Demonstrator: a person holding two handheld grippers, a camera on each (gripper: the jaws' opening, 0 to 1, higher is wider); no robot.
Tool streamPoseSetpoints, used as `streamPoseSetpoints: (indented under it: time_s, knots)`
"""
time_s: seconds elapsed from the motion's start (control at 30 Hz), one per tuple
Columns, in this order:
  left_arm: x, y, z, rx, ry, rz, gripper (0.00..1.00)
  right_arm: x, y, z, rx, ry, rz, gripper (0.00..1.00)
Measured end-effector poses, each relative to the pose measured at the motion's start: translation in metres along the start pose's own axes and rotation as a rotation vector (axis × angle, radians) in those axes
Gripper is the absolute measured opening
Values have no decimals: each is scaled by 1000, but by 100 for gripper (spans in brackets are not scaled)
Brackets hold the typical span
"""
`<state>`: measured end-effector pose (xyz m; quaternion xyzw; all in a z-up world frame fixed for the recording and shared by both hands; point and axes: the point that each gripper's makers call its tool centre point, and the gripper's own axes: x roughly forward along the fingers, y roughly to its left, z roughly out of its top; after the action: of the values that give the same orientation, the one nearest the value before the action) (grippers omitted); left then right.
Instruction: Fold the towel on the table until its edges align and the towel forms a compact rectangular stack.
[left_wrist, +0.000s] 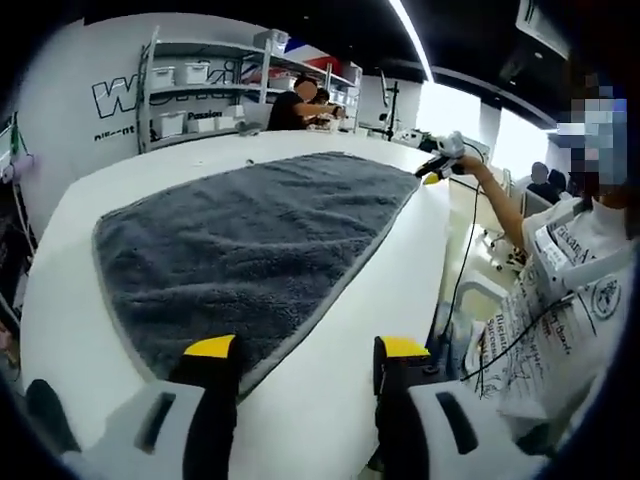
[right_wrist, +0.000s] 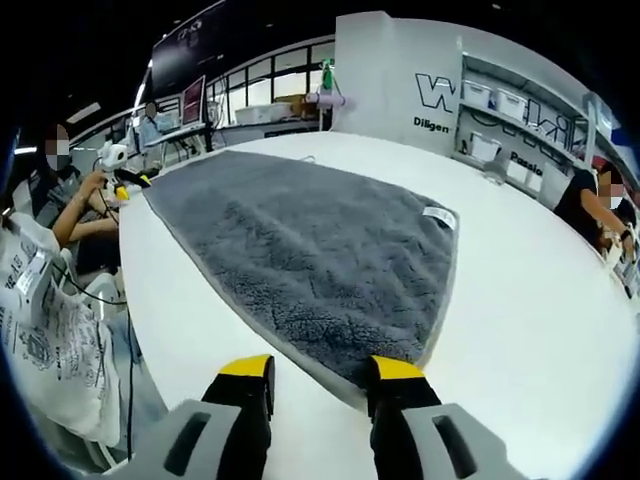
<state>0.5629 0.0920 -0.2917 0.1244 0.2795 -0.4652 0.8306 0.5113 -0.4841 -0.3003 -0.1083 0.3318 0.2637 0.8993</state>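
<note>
Jaws on both grippers stand wide apart, holding nothing. Left gripper (left_wrist: 305, 350) sits at one near corner of the flat dark-grey fleecy towel (left_wrist: 255, 240): its left jaw overlaps the towel's pale hemmed edge, its right jaw is over bare white table (left_wrist: 330, 400) just beside the hem. Right gripper (right_wrist: 322, 372) sits at the other end of the same near edge: its right jaw tip is at the towel (right_wrist: 300, 250) corner, its left jaw over bare table (right_wrist: 520, 300).

Key relation: the towel lies spread open and unfolded, running forward and away from both grippers, and the two cameras look toward each other along the near table edge. In the left gripper view the right gripper (left_wrist: 440, 162) shows at the far end of that edge, held by the person's hand; in the right gripper view the left gripper (right_wrist: 122, 180) shows likewise at the far end. So each gripper is nearest its own corner. My read: the first fold goes across, near edge carried to the far edge.

A small white label (right_wrist: 440, 215) sits near the towel's far right edge.

Hard to tell: whether either lower jaw is actually under the hem or only resting over it. Fisheye bends the towel outline, so its long axis is uncertain. Shelves (left_wrist: 250, 80) with bins and seated people behind are background.
</note>
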Motion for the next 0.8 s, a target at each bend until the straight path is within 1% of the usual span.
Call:
streamPoseSetpoints:
  time_s: [0.17,0.23,0.3,0.33,0.4,0.47,0.5,0.53,0.57,0.63,0.73,0.8]
  knots:
    - [0,7,-2,22,29,28,41,-1,-3,-1,6,-4,-11,31]
    - [-2,13,-2,26,32,40,34,-1,-3,-2,9,-8,-12,30]
    - [-2,20,-2,60,38,65,24,-2,-4,-2,10,-15,-12,29]
    - [-3,24,-3,77,41,78,22,-2,-5,-2,11,-18,-12,29]
    - [-2,24,-3,70,39,70,22,-2,-5,-2,12,-22,-15,28]
    - [-2,23,-2,77,39,69,21,-2,-6,-2,11,-22,-20,25]
    - [-2,23,-2,83,40,70,21,-2,-7,-2,9,-21,-25,22]
    - [-2,23,-2,89,41,70,19,-2,-8,-2,8,-21,-29,16]
    - [-2,23,-2,95,41,71,16,-2,-9,-2,7,-20,-34,14]
    - [-3,24,-3,105,52,84,11,-2,-9,-2,1,-21,-34,12]
    - [-4,27,-2,110,53,91,9,-1,-7,-2,-13,-23,-36,8]
    - [-5,29,-1,112,54,96,9,-1,-6,-2,-20,-25,-39,7]
